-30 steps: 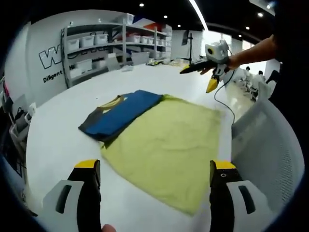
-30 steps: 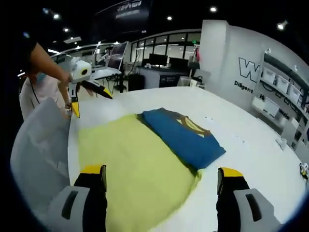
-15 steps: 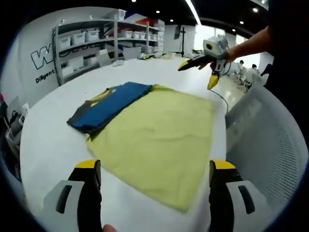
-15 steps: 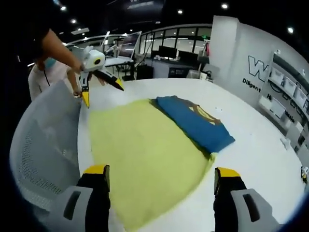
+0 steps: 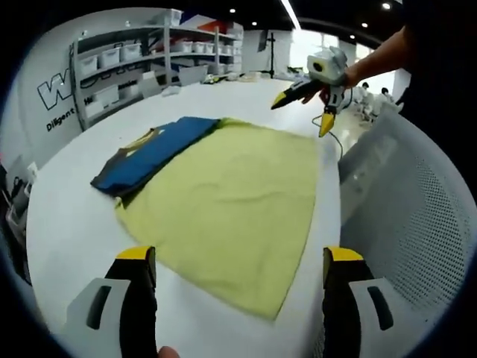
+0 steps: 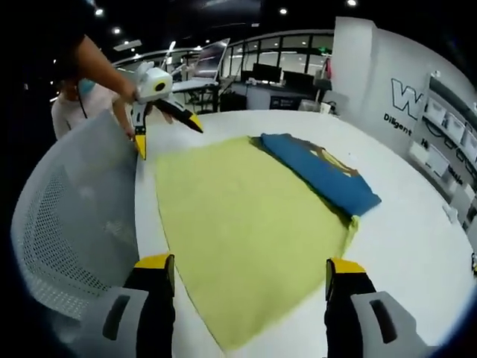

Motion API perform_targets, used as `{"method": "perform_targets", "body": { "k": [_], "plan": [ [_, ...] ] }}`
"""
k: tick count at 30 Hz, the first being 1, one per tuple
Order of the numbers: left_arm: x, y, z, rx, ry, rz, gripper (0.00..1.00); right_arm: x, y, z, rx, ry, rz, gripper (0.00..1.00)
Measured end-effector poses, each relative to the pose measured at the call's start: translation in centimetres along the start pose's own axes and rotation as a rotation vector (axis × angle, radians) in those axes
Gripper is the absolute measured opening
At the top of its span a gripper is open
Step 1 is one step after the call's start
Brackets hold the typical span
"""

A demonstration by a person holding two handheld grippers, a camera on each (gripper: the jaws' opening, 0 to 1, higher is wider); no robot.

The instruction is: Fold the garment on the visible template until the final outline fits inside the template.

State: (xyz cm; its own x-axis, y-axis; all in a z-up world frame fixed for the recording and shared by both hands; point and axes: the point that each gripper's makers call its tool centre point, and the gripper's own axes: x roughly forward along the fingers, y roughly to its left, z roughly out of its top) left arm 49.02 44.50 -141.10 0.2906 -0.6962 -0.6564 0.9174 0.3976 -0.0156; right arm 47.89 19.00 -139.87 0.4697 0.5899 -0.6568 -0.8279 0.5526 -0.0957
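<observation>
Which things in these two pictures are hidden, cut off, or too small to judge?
- Folded blue garment: its underside and inner folds are hidden by its own top layer, in both views.
- Yellow-green template cloth: the strip under the garment is covered.
- Wall lettering: cut off by the edge of the right gripper view.
- Shelf bins: contents too small and blurred, left gripper view.
- White chair: partly cut off by the picture edge.

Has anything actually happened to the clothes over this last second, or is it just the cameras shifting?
Only the cameras shifted. The folded blue shirt lies as before along one edge of the yellow cloth on the white table. Both grippers, left and right, stay open above it, holding nothing.
</observation>
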Motion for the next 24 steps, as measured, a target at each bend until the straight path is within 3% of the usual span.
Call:
{"method": "perform_targets", "body": {
  "k": [9, 19, 24],
  "plan": [
    [-0.3, -0.8, -1.7, 0.019, 0.040, -0.014, 0.85, 0.1, 1.7, -1.9, -0.041, 0.047, 0.041, 0.68],
    [-0.4, -1.4, -2.7, 0.092, 0.070, -0.032, 0.58, -0.2, 2.7, -4.0, -0.072, 0.117, 0.090, 0.52],
    [-0.2, -1.8, -3.0, 0.101, 0.083, -0.034, 0.55, -0.1, 2.7, -4.4, -0.056, 0.122, 0.090, 0.48]
  ]
}}
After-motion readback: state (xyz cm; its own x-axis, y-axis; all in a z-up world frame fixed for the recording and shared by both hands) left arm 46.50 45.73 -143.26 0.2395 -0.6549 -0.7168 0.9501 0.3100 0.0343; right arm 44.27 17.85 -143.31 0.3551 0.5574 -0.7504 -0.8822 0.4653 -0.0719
